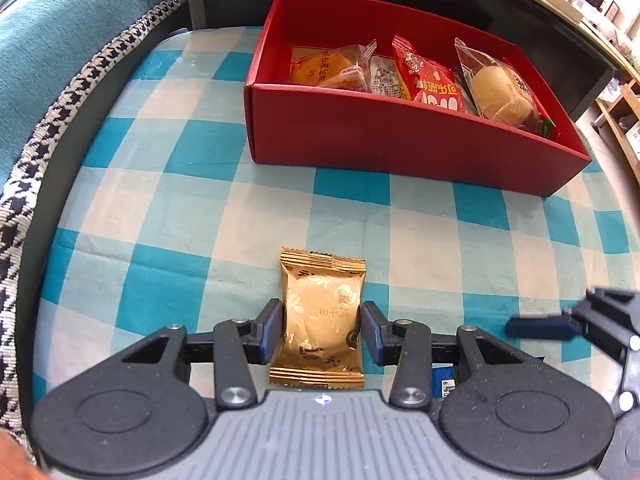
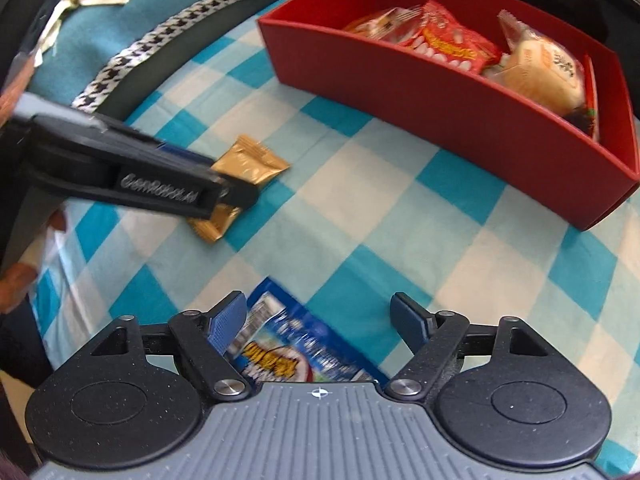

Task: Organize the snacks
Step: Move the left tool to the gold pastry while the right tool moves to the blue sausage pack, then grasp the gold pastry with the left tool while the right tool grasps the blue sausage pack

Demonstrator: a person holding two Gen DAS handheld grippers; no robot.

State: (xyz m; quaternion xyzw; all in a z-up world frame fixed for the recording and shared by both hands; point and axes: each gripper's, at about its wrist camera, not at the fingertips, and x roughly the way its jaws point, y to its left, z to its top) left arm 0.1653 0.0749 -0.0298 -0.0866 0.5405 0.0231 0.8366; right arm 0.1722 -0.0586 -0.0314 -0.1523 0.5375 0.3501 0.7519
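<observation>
The left claw (image 1: 322, 330) pinches a gold foil snack packet (image 1: 320, 316) on the checked counter (image 1: 200, 200); the right claw (image 2: 318, 322) stands wide over a blue snack packet (image 2: 296, 344).

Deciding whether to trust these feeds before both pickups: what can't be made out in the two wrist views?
- Blue snack packet: right wrist view, blurred, lower part behind the right gripper body; print unreadable.
- Gold foil packet: right wrist view, middle covered by the left gripper.
- Red cardboard box: its floor and lower snacks hidden by the near wall, both views.
- Right gripper: left wrist view, cut by the right edge.
</observation>
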